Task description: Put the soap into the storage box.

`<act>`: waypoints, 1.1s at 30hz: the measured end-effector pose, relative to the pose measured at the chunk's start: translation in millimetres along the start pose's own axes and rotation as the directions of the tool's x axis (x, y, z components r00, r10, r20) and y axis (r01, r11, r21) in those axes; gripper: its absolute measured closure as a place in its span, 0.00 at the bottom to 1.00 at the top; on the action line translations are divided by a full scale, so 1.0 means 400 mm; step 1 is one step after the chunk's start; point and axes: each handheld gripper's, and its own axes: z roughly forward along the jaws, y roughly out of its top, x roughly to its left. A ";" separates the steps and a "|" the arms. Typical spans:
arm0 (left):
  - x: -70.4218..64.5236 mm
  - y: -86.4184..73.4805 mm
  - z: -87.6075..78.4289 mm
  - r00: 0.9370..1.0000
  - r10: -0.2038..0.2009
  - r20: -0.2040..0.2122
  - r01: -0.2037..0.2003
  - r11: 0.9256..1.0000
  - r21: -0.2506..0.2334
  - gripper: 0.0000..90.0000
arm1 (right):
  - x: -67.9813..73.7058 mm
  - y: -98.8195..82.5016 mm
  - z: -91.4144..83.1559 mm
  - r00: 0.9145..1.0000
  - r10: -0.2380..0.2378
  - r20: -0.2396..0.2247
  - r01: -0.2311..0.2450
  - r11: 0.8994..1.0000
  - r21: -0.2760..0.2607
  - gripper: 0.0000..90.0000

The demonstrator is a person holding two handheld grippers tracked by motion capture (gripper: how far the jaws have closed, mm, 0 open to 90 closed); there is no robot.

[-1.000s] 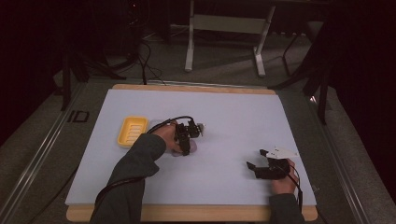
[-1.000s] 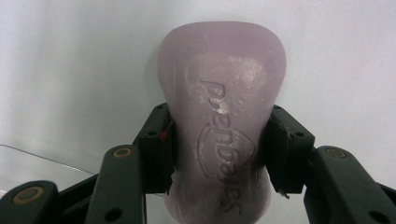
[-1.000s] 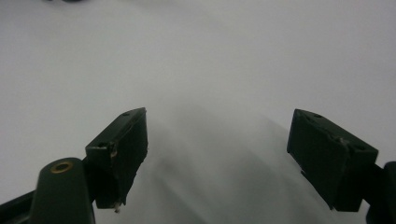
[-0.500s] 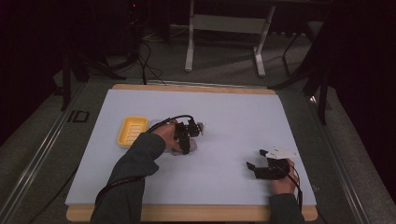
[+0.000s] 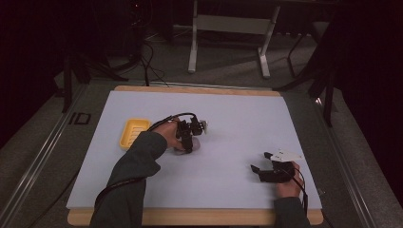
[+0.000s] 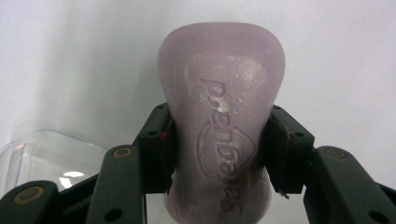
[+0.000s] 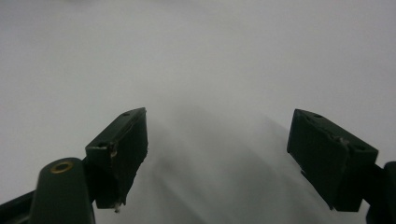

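forearms enter from the bottom edge of the high view. the left forearm, in a dark sleeve, angles up toward the middle of the frame, its hand wrapped around the left hand-held gripper (image 5: 187, 142), which tips down onto the white desk (image 5: 237, 118). the right hand sits at the lower right of the frame, low on the desk, and its right hand-held gripper (image 5: 259, 164) points toward the left of the frame.

in the left gripper view, the left hand-held gripper (image 6: 219, 149) is clamped on a pale purple soap bar (image 6: 222, 121) at its narrow waist, both pads pressed against its sides; the bar carries embossed lettering and lies on the desk at the centre of the frame. a clear plastic lid (image 6: 51, 156) lies at the lower left of that view, just beside the left jaw. in the right gripper view, the right hand-held gripper (image 7: 217, 154) has its jaws wide apart with bare desk between them.

a yellow soap dish (image 5: 133, 132) lies at the left of the high view, near the left hand.

against the earlier frames, both hands, the bar and the dish sit in the same places, and the grip on the bar is unchanged.
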 end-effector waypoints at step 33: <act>0.062 -0.100 -0.051 0.981 -0.190 -0.038 0.189 0.982 -0.018 0.56 | 0.001 0.000 -0.001 1.000 0.002 0.003 -0.002 1.000 -0.005 0.22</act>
